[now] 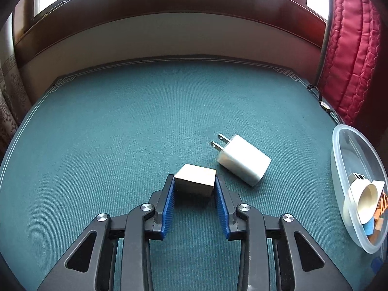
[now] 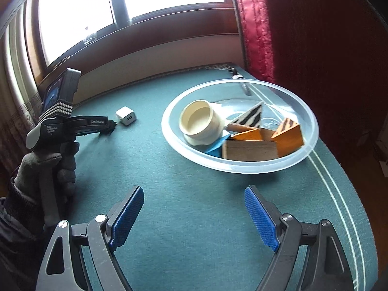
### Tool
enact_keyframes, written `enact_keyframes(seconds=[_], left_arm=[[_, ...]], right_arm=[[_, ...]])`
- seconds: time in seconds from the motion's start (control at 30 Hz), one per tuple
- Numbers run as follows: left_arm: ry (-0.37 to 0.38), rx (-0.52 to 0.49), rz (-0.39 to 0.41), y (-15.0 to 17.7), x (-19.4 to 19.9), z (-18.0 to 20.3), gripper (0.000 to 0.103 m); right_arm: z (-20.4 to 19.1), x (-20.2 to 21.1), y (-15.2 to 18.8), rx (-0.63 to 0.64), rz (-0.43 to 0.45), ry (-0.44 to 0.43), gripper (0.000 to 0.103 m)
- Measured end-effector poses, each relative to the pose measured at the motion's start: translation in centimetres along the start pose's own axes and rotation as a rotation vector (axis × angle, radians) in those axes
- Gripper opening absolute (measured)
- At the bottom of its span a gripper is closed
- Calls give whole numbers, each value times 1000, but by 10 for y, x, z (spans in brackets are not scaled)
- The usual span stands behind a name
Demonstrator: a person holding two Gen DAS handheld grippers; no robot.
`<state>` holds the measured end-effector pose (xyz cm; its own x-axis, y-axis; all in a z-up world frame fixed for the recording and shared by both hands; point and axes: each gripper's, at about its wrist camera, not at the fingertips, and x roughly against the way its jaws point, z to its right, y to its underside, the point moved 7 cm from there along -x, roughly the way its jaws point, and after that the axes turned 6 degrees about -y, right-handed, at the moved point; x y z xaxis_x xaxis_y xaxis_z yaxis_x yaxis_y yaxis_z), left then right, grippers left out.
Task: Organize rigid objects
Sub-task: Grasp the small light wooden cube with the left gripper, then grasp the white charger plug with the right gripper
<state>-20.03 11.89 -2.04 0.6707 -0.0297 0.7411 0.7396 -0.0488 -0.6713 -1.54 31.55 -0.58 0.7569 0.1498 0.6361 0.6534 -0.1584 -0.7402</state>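
A small wooden cube [image 1: 195, 180] sits between the blue pads of my left gripper [image 1: 194, 181]; both pads touch its sides, low over the green cloth. A white plug charger [image 1: 242, 160] lies just right of it, prongs pointing far left; it also shows in the right wrist view [image 2: 126, 116]. A clear plastic bowl [image 2: 288, 162] holds a cream tape roll [image 2: 198, 121], wooden blocks [image 2: 249, 149] and a blue piece; its rim shows at the right of the left wrist view [image 1: 339, 169]. My right gripper [image 2: 194, 208] is open and empty, in front of the bowl.
The green tablecloth [image 1: 121, 133] covers the table. A red quilted curtain [image 2: 303, 36] hangs at the right, by the table's edge. A dark window sill runs along the back with a dark bottle [image 2: 119, 7] on it. A gloved hand [image 2: 48, 167] holds the left gripper.
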Motion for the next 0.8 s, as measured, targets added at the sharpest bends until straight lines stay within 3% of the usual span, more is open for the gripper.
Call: enact_keyframes(seconds=[0.2,0.4,0.6,0.8], left_arm=[[-66,49,28,11,16,-25,33],[-116,121,33,23,28,-60,33],[-171,177,43,29,32,-84,33],[-175,206,38,31,32,-93,33]], right_arm=[[-48,-21,-10,78,-54,-135,88],[-68,-58,-32,-24,-139,-240,88],[-91,-94,-63,-34,-145,-249,88],[-100,-136,-83,-82,-200,-249,88]])
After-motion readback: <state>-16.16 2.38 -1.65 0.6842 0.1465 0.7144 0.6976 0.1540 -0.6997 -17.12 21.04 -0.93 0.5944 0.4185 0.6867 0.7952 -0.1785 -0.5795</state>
